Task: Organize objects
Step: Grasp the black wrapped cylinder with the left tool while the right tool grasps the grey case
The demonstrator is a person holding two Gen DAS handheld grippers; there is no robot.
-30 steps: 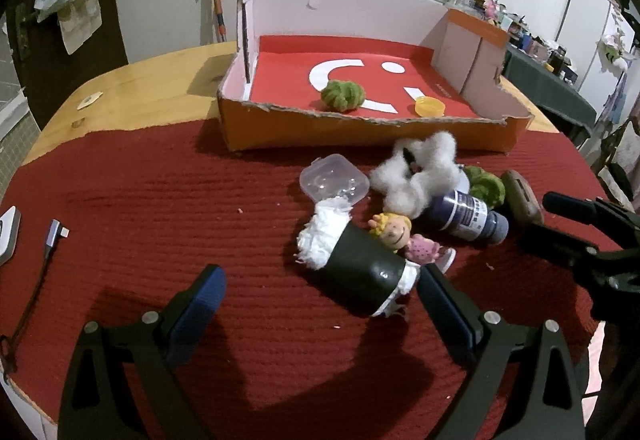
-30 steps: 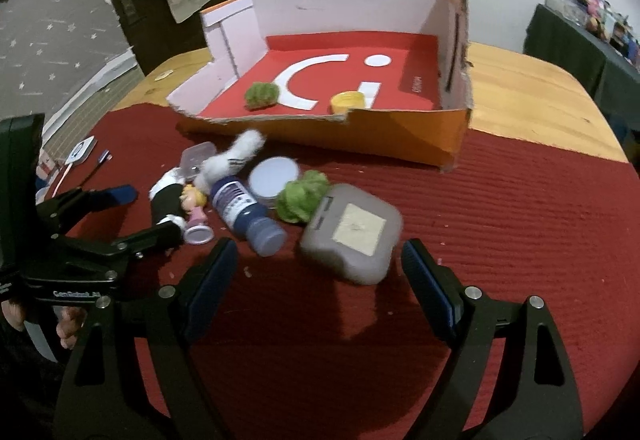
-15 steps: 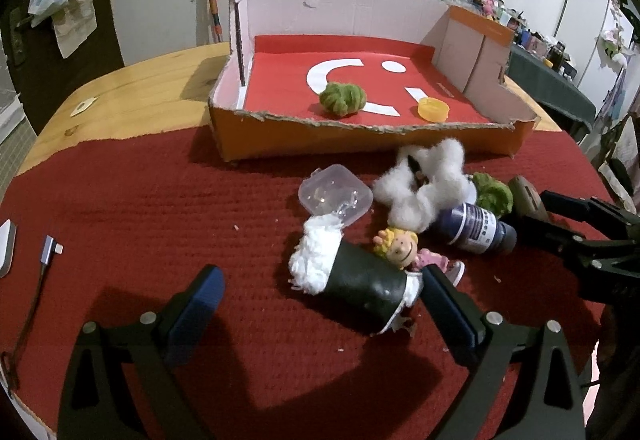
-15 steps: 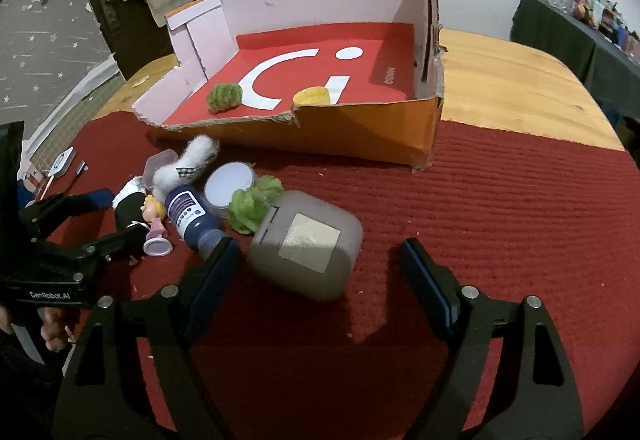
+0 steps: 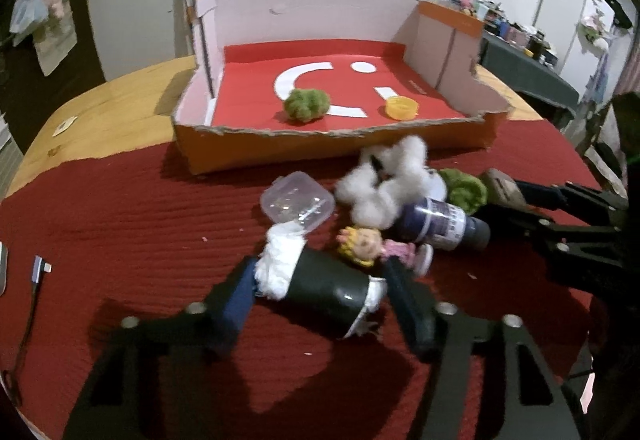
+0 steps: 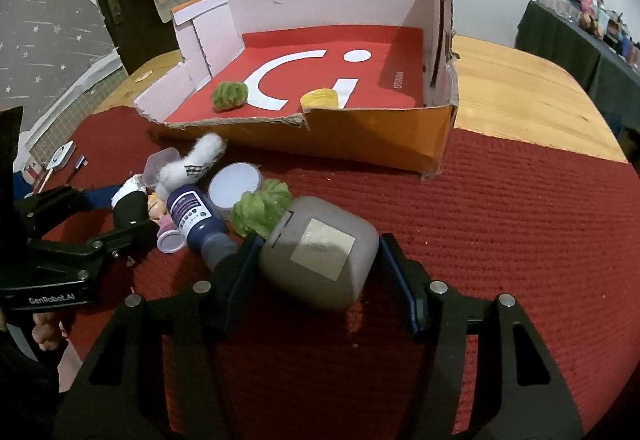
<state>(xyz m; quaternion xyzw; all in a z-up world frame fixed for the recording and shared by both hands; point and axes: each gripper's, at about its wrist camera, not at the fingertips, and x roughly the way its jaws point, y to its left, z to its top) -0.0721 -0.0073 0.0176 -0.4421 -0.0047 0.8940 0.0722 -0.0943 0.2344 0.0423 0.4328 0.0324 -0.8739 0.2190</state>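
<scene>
A black roll [image 5: 328,292] with white stuffing at both ends lies on the red cloth. My left gripper [image 5: 320,288] straddles it, jaws closing, pads touching both ends. A rounded grey case [image 6: 320,252] sits between the pads of my right gripper [image 6: 320,268], whose jaws are also closing and touching its sides. Between the two lie a small doll [image 5: 368,246], a dark blue bottle [image 6: 192,216], white fluff [image 5: 388,180], a green pompom [image 6: 262,208], a clear plastic case [image 5: 298,202] and a white round lid [image 6: 235,184].
An open orange cardboard box [image 5: 328,148] with a red floor stands behind the pile; it holds another green pompom [image 5: 306,104] and a yellow cap [image 5: 402,107]. A cable [image 5: 40,268] lies at the cloth's left edge. Bare wooden table [image 6: 520,88] lies beyond the cloth.
Both pairs of jaws have narrowed. The left now brackets the black roll's ends, and the right has come up around the grey case.
</scene>
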